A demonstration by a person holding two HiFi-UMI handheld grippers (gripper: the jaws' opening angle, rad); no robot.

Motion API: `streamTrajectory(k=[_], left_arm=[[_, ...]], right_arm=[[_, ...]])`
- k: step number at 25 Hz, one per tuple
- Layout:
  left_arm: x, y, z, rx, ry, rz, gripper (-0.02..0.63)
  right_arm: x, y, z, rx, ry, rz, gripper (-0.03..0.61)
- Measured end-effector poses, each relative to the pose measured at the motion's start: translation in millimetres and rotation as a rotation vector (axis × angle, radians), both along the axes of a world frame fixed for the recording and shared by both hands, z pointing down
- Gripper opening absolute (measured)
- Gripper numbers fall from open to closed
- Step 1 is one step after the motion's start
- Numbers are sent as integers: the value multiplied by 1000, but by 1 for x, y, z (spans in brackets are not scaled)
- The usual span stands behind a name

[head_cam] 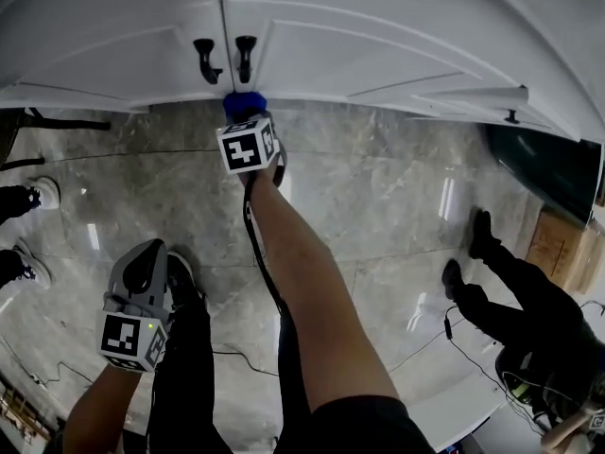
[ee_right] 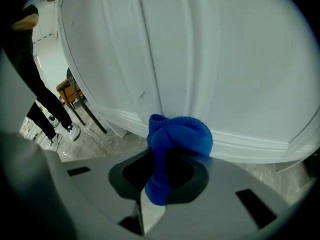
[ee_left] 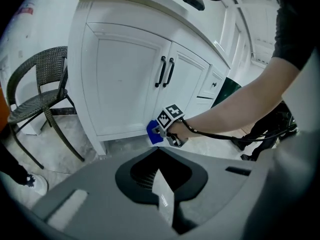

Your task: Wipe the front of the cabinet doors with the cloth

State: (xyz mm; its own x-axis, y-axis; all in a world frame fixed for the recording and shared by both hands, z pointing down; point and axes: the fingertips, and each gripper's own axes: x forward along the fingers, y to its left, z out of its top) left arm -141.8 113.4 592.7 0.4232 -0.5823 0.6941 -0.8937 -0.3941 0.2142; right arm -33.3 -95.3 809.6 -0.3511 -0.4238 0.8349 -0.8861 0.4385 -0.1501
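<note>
The white cabinet doors [head_cam: 312, 36] carry two black handles [head_cam: 225, 60] at their meeting edge. My right gripper [head_cam: 245, 113] is shut on a bunched blue cloth [head_cam: 244, 105] and holds it against the bottom rail of the door [ee_right: 200, 59], just below the handles. In the right gripper view the cloth [ee_right: 180, 134] bulges out past the jaws and touches the white rail. The left gripper view shows the same cloth [ee_left: 154, 132] low at the door seam [ee_left: 167, 79]. My left gripper [head_cam: 142, 265] hangs back near the floor, away from the cabinet, shut on nothing [ee_left: 162, 194].
A dark wicker chair [ee_left: 35, 99] stands left of the cabinet. A person's black-clad legs [head_cam: 510, 282] stand on the marble floor at the right, near a dark green object [head_cam: 548, 168] and a box [head_cam: 558, 244]. Shoes [head_cam: 28, 197] and cables [head_cam: 236, 357] lie on the floor.
</note>
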Motion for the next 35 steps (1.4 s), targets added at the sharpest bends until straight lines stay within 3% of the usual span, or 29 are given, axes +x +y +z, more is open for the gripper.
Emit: streamTrajectory(k=[6, 11, 23, 28, 32, 35], left_arm=[[17, -16, -7, 21, 12, 25, -2], [66, -15, -6, -19, 85, -19, -2], [170, -38, -15, -8, 114, 37, -2], [196, -37, -32, -24, 102, 17, -2], [211, -46, -71, -22, 115, 0, -2], [204, -53, -108, -6, 140, -69, -2]], right_arm=[[30, -5, -9, 21, 30, -13, 52], [102, -17, -8, 14, 69, 6, 51], [266, -17, -15, 37, 168, 104, 52], [269, 18, -66, 32, 49, 108, 52], [265, 48, -152, 92, -71, 120, 52], [252, 77, -217, 123, -139, 90, 52]])
